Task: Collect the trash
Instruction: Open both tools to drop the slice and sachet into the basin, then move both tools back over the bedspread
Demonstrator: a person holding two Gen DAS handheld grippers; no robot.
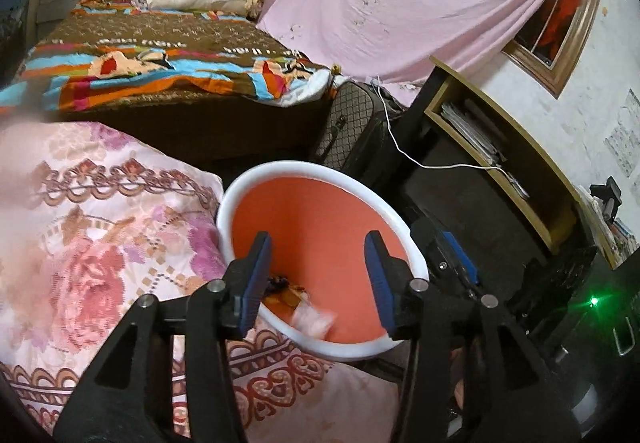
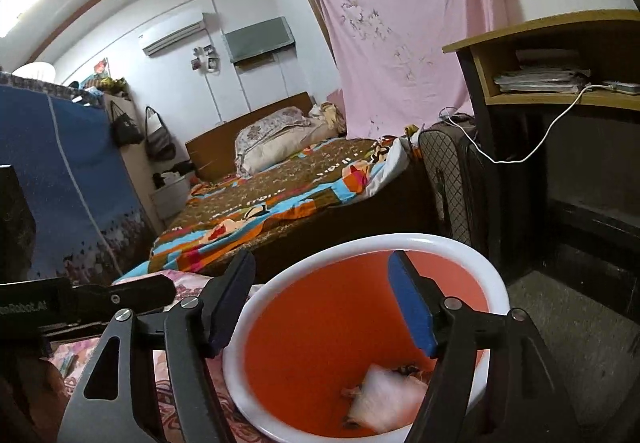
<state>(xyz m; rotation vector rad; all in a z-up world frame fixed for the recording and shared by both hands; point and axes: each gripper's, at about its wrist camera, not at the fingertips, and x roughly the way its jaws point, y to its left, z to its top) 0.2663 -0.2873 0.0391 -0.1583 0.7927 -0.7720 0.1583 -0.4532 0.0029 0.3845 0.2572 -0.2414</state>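
An orange bin with a white rim stands beside a floral quilt. My left gripper hangs over its mouth, open, with nothing between the blue pads. Below it, inside the bin, a blurred white wad of trash lies near dark scraps. In the right wrist view the bin rim fills the lower middle. My right gripper is open over it and holds nothing. The white wad shows blurred near the bottom of the bin. Part of the right gripper appears just outside the rim.
A pink floral quilt presses against the bin's left side. Behind it are a bed, a quilted suitcase, a desk with a paper shelf, a white cable and a pink curtain. A blue wardrobe stands left.
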